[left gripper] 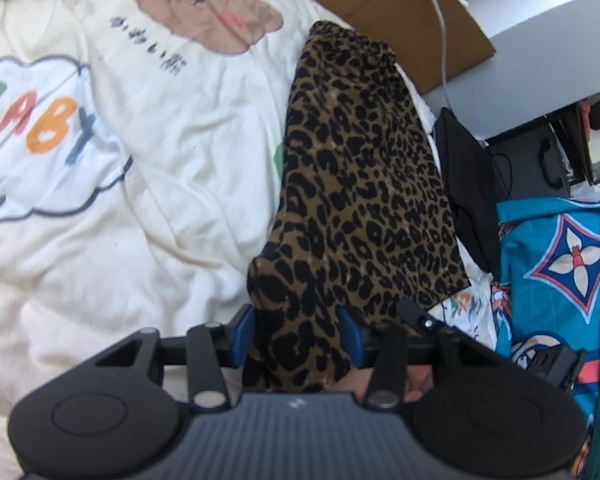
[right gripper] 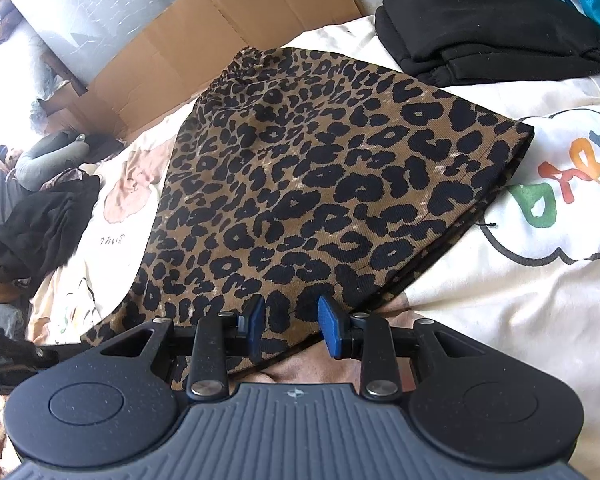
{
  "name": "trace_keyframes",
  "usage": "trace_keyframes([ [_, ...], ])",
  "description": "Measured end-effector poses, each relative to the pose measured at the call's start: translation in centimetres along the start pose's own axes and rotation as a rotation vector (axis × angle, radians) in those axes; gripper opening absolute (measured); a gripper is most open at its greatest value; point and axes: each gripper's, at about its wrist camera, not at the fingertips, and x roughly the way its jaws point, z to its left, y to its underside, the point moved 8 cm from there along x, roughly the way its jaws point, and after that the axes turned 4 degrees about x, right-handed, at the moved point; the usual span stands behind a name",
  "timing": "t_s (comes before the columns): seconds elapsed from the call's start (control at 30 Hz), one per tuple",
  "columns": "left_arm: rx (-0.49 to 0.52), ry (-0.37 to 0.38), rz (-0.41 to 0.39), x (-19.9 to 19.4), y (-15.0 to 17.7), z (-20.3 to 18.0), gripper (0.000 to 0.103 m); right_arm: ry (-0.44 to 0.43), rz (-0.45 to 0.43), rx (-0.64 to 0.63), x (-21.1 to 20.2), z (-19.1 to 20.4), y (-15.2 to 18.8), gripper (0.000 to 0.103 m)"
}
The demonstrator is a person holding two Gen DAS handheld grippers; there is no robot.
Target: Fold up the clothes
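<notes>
Two views give us different surroundings: the left wrist alone shows a turquoise patterned cloth (left gripper: 556, 264) at its right, the right wrist alone a grey neck pillow (right gripper: 48, 156) at far left. The leopard-print garment (right gripper: 320, 184), ribbed woven fabric, lies on the cream printed bedspread (left gripper: 140, 200), its long axis running from near to far. Our left gripper (left gripper: 298, 336) and right gripper (right gripper: 290, 322) each stand partly open, with its near hem between blue pads; whether they pinch it we cannot tell.

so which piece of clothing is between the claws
The leopard-print garment, spread on the cream bedding. The folded black clothes lie apart at the far edge, untouched.
</notes>
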Motion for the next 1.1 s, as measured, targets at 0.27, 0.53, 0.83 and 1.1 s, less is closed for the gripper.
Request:
trace_keyframes([
  [0.27,-0.062,0.063,0.058,0.0,1.8,-0.6,0.048,0.0,0.002,-0.004,0.0,0.0,0.0,0.036],
  [0.53,-0.103,0.066,0.064,0.0,2.2,-0.3,0.048,-0.003,0.002,-0.006,0.0,-0.1,0.1,0.036],
  [0.83,-0.134,0.046,0.062,2.1,2.4,1.1,0.05,-0.01,0.0,0.008,0.3,-0.2,-0.1,0.036],
  [1.1,-0.149,0.097,0.021,1.6,1.4,-0.2,0.05,-0.012,-0.001,0.012,0.3,-0.2,0.0,0.036],
])
